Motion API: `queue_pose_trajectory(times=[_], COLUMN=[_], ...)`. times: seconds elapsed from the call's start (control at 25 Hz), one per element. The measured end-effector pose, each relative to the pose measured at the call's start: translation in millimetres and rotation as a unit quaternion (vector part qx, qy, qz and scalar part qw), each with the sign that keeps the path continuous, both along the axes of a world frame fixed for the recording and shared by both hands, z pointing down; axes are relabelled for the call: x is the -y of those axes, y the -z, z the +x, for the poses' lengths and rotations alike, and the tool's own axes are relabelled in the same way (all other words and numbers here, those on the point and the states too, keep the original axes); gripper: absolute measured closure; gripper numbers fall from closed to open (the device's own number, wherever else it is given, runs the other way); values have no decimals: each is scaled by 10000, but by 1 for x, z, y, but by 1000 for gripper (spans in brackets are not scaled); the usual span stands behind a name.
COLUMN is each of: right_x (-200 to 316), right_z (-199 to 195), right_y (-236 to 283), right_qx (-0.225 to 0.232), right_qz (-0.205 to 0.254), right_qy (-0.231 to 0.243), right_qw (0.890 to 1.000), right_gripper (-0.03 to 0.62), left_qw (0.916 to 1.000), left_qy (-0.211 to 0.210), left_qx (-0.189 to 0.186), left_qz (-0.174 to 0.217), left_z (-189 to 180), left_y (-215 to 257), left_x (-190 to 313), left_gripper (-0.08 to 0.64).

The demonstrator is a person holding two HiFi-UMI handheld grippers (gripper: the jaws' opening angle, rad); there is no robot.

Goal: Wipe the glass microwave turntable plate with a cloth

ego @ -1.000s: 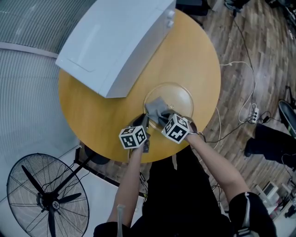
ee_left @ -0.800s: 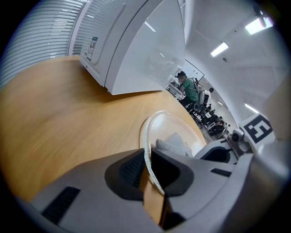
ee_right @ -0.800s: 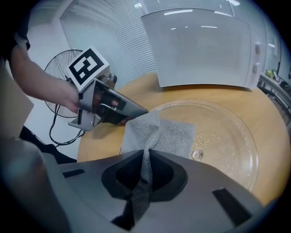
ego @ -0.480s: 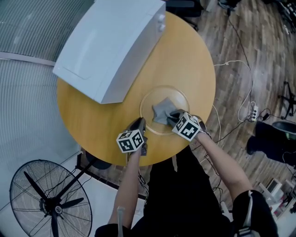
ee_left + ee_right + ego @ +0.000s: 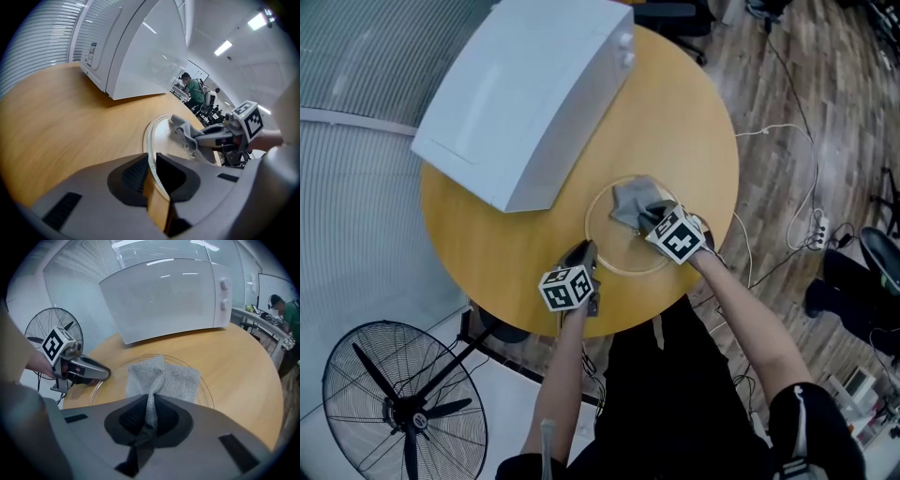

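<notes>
Far left, at the lower corner, 1 black pedestal fan (image 5: pixel 403 412) stands beside the round wooden table (image 5: pixel 487 234); the upper left part of the table carries 1 white microwave (image 5: pixel 525 94); in the right gripper view its front, with 2 knobs at the right end, faces the plate.

The left gripper (image 5: pixel 584 253) is at the near edge of the table, pointing down and away from the person; its 2 jaws stand narrow, closed on the near-left rim of the glass plate (image 5: pixel 623 253); in the left gripper view the rim runs between the pads; these jaws have just been opening a little, with the rim between them.

The plate lies flat on the table, right of centre, near the microwave's front corner; it is clear glass, with the wood showing through.

The grey cloth (image 5: pixel 630 200) lies on the far part of the plate, reaching its far rim; it is spread flat ahead of the right gripper and gathered into a ridge at the jaws.

The right gripper (image 5: pixel 652 216) is over the right half of the plate, angled down; its jaws are clamped on a pinched fold of the cloth, which passes between the pads and trails behind them; the 2 grippers are apart.

Right of the table is plank floor (image 5: pixel 787 94); 1 white power strip (image 5: pixel 816 228) with cables lies on it.
</notes>
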State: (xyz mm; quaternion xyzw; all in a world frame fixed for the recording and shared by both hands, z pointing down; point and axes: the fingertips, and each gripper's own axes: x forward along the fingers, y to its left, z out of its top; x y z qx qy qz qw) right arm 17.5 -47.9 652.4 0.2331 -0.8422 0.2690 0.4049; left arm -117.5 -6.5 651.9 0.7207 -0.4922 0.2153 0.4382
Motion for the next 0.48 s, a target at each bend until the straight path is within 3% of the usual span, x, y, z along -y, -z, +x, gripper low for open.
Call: queue_pose_trajectory(times=[0.24, 0.48], right_x=[-9, -46], right_z=[-16, -32], right_y=[0, 0], right_qx=[-68, -43], right_qz=[349, 341], right_qy=[-8, 489], right_qw=[9994, 9982], right_gripper=[568, 569], left_qw=[9995, 9989], left_qy=[40, 124], left_qx=[266, 404], left_qz=[150, 209], left_z=[-1, -1], left_y=[0, 0], left_x=[0, 0], left_gripper=[511, 511])
